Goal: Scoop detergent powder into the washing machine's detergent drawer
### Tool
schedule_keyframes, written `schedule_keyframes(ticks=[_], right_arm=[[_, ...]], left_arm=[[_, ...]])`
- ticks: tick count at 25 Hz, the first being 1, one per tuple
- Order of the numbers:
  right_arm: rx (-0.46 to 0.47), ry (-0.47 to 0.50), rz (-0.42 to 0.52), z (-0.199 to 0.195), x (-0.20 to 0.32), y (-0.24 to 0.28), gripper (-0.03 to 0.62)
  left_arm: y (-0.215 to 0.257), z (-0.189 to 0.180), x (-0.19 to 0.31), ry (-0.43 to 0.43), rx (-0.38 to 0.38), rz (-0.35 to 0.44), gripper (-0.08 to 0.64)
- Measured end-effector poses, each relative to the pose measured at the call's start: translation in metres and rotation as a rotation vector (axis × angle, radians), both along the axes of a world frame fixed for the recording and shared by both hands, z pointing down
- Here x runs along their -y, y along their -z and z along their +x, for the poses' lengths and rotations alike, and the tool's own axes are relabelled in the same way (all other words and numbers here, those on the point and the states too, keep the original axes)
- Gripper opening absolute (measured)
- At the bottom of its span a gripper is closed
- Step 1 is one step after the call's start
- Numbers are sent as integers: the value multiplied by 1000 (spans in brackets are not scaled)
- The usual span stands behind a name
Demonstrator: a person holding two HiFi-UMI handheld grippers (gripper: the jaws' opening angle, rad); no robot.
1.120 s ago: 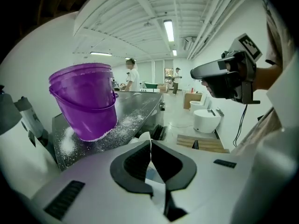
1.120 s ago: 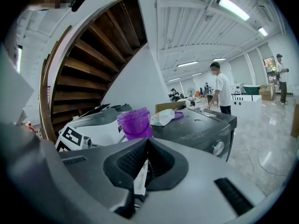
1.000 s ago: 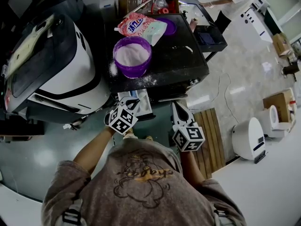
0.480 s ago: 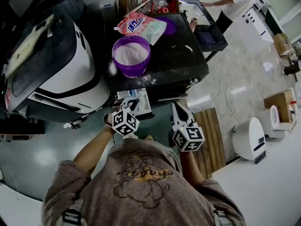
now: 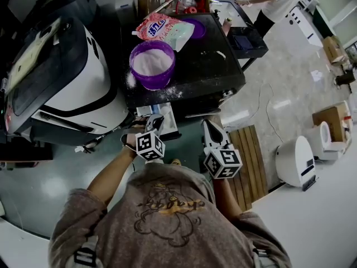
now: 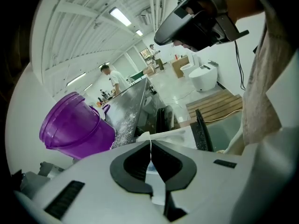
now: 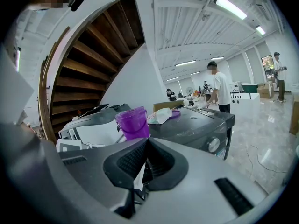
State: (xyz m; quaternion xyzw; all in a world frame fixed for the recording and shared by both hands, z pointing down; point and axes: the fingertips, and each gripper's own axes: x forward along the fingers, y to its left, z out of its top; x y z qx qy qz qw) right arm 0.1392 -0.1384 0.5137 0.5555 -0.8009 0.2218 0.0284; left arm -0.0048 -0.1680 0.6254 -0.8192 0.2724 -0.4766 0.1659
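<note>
A purple bucket (image 5: 152,65) (image 6: 74,129) (image 7: 132,122) of white detergent powder stands on the dark washing machine (image 5: 215,66) (image 7: 201,125). A pink detergent bag (image 5: 164,29) lies behind it. The white detergent drawer (image 5: 167,121) (image 6: 180,135) sticks out of the machine's front. My left gripper (image 5: 154,122) (image 6: 150,146) is shut at the drawer, with a thin white edge of it pinched between the tips. To the right of the drawer my right gripper (image 5: 207,126) (image 7: 146,146) hangs in the air, shut and empty. No scoop shows.
Spilled powder dusts the machine top around the bucket. A white and black appliance (image 5: 61,77) stands close on the left. A wooden pallet (image 5: 251,161) lies on the floor at the right, with a round white unit (image 5: 295,163) beyond it. A person (image 5: 273,1) works at the back.
My left gripper has shifted slightly right and toward me at the drawer. The right gripper has hardly moved.
</note>
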Motion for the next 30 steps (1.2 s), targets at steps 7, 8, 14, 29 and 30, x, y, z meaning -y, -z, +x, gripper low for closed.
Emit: schedule_keyframes(ticks=[7, 8, 14, 29, 30], right_arm=[[0, -21, -4, 4, 1, 4, 2], [-5, -22, -5, 5, 1, 4, 2], [32, -26, -8, 2, 3, 5, 2], [-4, 3, 3, -3, 12, 1, 2], [-6, 3, 4, -3, 14, 2, 2]], left_arm=[[-3, 0, 2, 2, 6, 6, 23], [-3, -1, 2, 4, 5, 7, 23], [-3, 0, 1, -26, 41, 28, 23], [54, -20, 15, 267, -526, -255, 23], [61, -22, 16, 281, -562, -264, 23]])
